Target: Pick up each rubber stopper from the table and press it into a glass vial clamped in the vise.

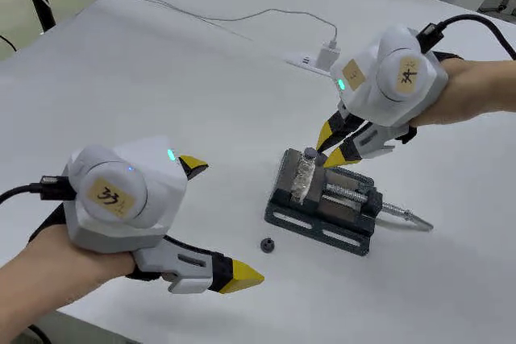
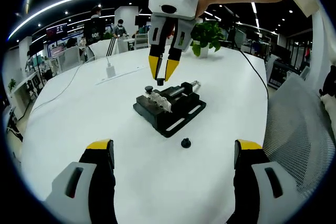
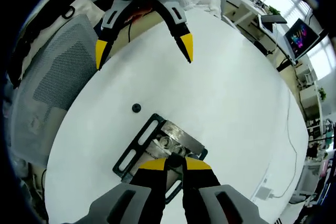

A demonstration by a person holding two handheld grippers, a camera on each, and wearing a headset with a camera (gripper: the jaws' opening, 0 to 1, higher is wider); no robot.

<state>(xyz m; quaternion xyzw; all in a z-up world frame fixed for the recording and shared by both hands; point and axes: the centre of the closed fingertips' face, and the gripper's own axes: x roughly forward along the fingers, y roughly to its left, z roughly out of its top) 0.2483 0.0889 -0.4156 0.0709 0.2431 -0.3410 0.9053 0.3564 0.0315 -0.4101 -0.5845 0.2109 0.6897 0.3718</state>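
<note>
A black vise (image 1: 322, 223) (image 2: 176, 116) (image 3: 135, 153) on the white table clamps a row of glass vials (image 1: 302, 179) (image 2: 159, 99) (image 3: 170, 142). A grey stopper (image 1: 310, 152) (image 2: 149, 88) sits on the vial at one end of the row. My right gripper (image 1: 326, 151) (image 2: 161, 72) (image 3: 176, 163) hovers just over that end, its jaws nearly together on what looks like a small dark stopper at the tips. One loose rubber stopper (image 1: 267, 244) (image 2: 185, 142) (image 3: 136, 107) lies on the table in front of the vise. My left gripper (image 1: 218, 221) (image 2: 172, 150) (image 3: 143, 53) is wide open, low and short of it.
The vise's screw handle (image 1: 407, 217) sticks out to the right. A white power strip with a charger (image 1: 322, 58) (image 2: 110, 71) and its cable lie farther back. A mesh chair (image 2: 299, 124) (image 3: 58, 87) stands at the table's edge.
</note>
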